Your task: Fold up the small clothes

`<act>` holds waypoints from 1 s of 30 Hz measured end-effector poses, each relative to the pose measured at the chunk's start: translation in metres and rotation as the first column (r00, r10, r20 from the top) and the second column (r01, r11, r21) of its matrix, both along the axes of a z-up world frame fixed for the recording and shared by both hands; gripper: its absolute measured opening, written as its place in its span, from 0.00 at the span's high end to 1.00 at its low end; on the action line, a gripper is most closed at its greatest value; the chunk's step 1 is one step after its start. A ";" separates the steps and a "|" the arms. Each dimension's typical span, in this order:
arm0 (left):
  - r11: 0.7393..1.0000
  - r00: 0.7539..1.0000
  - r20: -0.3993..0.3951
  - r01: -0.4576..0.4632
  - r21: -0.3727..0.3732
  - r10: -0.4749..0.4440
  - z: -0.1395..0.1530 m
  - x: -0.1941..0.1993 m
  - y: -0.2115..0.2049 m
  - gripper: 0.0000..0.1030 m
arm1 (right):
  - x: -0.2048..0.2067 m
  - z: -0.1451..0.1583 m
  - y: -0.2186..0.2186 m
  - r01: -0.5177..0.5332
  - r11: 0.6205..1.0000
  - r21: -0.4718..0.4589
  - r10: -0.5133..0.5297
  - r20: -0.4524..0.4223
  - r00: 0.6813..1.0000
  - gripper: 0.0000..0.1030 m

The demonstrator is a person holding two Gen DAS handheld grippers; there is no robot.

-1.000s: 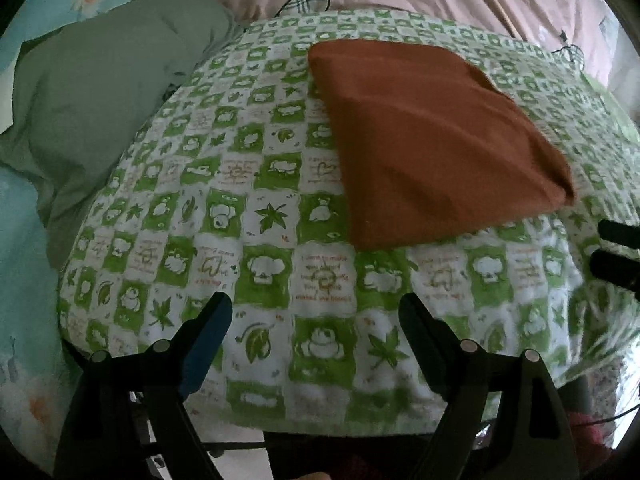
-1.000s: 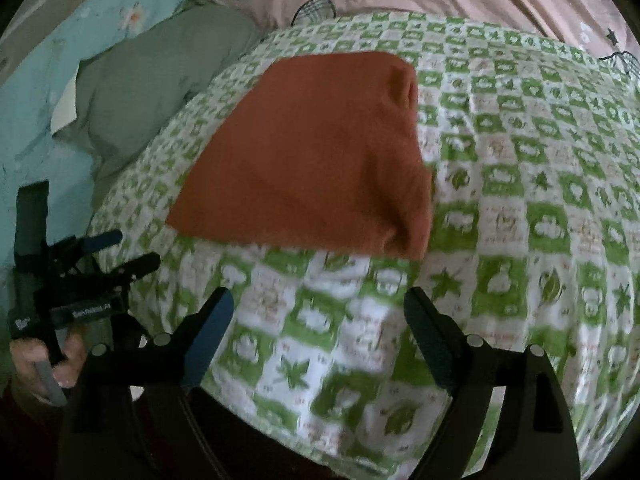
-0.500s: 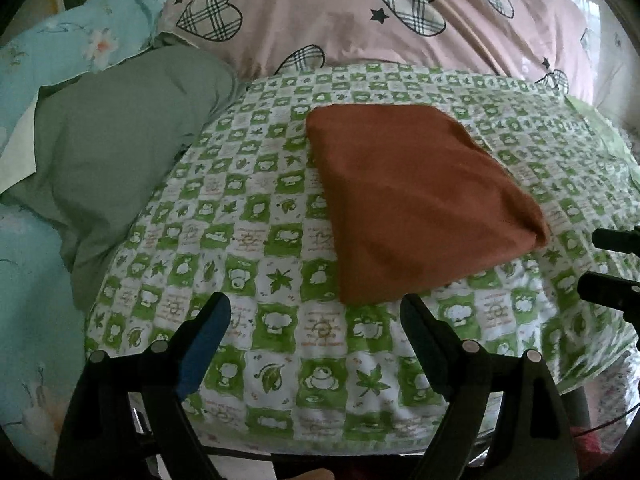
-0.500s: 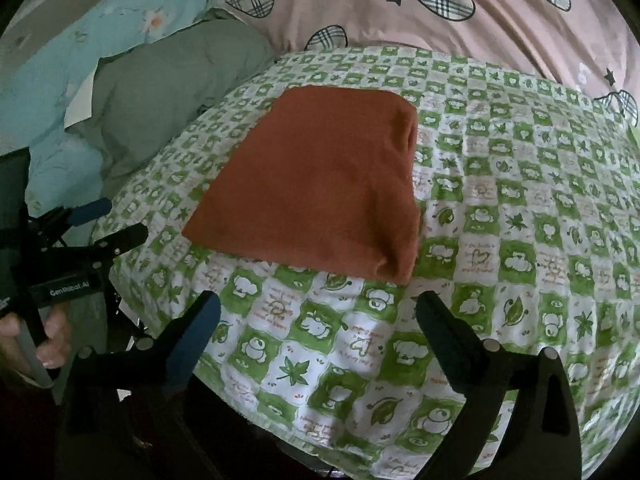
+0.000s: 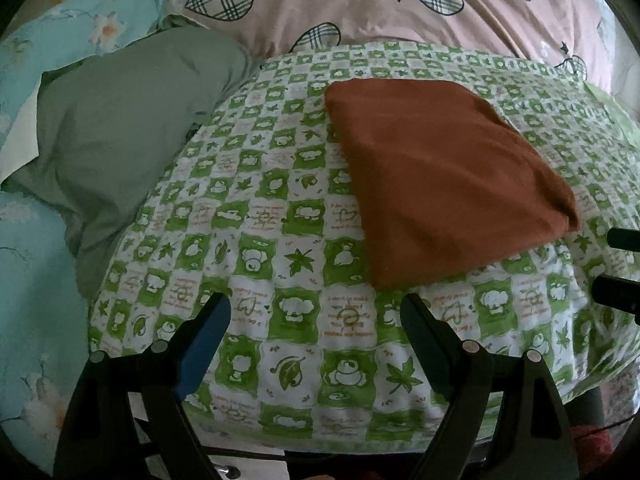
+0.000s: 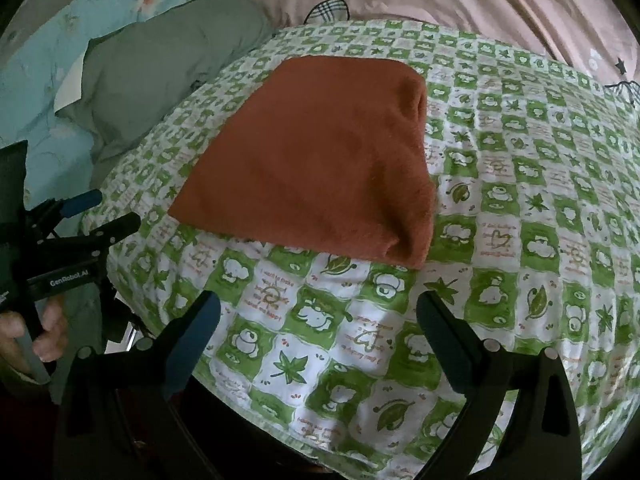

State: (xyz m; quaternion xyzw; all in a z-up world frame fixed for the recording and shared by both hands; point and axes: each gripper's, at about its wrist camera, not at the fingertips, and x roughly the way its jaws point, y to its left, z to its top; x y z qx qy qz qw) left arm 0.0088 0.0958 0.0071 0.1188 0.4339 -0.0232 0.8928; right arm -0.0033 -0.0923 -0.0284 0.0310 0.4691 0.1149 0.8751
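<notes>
Both my left gripper (image 5: 316, 316) and right gripper (image 6: 318, 314) hang spread and empty near the folded rust-orange cloth (image 5: 440, 176) on the green checked sheet (image 5: 248, 216).

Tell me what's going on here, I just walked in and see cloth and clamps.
A person holds a two-finger claw in each hand over a green-and-white checked cloth. A rust-orange garment lies folded flat on it, touched by neither claw. The left claw and right claw are both open and empty, hovering near the cloth's front edge. A grey-green pillow lies to the left.
</notes>
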 end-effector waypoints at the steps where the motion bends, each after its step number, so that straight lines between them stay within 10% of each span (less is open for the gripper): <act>1: 1.000 1.000 -0.001 0.001 -0.002 -0.001 0.000 0.000 0.000 0.16 | 0.001 0.000 0.000 -0.001 1.000 -0.001 0.001 -0.001 1.000 0.04; 30: 0.998 0.999 0.042 0.028 -0.063 -0.026 0.022 0.022 -0.015 0.15 | 0.037 0.022 0.011 -0.028 0.999 -0.015 0.029 0.053 0.998 0.04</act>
